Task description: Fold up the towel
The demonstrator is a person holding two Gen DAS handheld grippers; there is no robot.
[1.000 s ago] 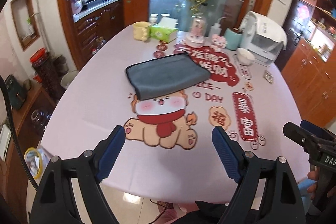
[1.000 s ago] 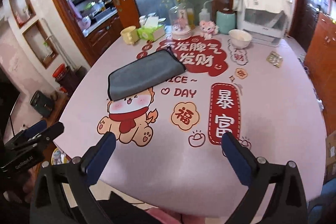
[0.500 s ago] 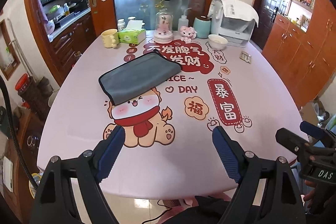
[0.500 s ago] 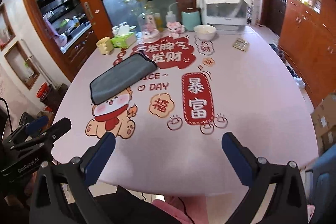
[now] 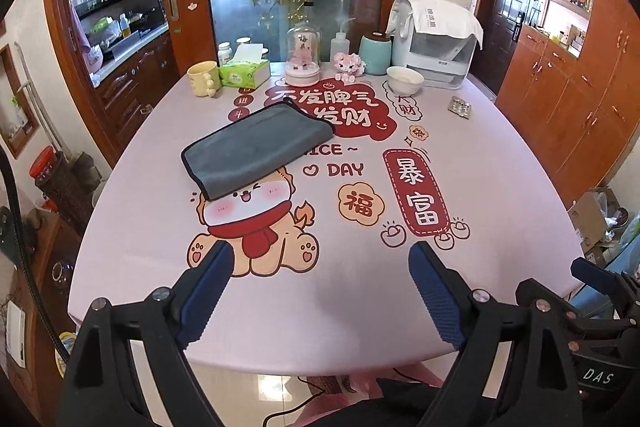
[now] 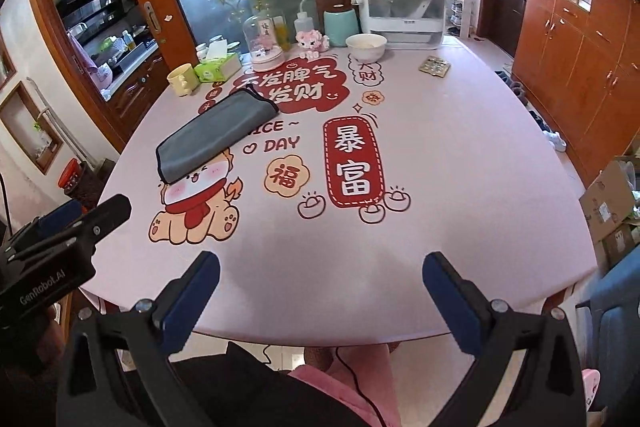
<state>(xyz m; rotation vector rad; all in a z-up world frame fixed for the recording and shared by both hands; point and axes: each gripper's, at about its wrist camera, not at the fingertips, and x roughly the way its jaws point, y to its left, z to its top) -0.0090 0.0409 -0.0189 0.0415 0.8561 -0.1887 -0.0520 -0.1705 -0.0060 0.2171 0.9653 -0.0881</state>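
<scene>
A grey towel (image 5: 256,151) lies folded flat on the pink printed tablecloth (image 5: 500,179), left of the table's middle; it also shows in the right wrist view (image 6: 212,135). My left gripper (image 5: 320,291) is open and empty, held over the table's near edge, well short of the towel. My right gripper (image 6: 320,291) is open and empty, also at the near edge. The right gripper shows at the lower right of the left wrist view (image 5: 600,291), and the left gripper at the left of the right wrist view (image 6: 64,231).
At the table's far end stand a yellow mug (image 5: 203,79), a green tissue box (image 5: 244,73), a glass dome ornament (image 5: 303,59), a teal canister (image 5: 375,54), a white bowl (image 5: 405,79) and a white appliance (image 5: 436,39). A blister pack (image 5: 460,107) lies right.
Both grippers have drawn back from the table and swung rightward, so the towel now looks farther away. The towel has not moved. Both grippers stay open.
</scene>
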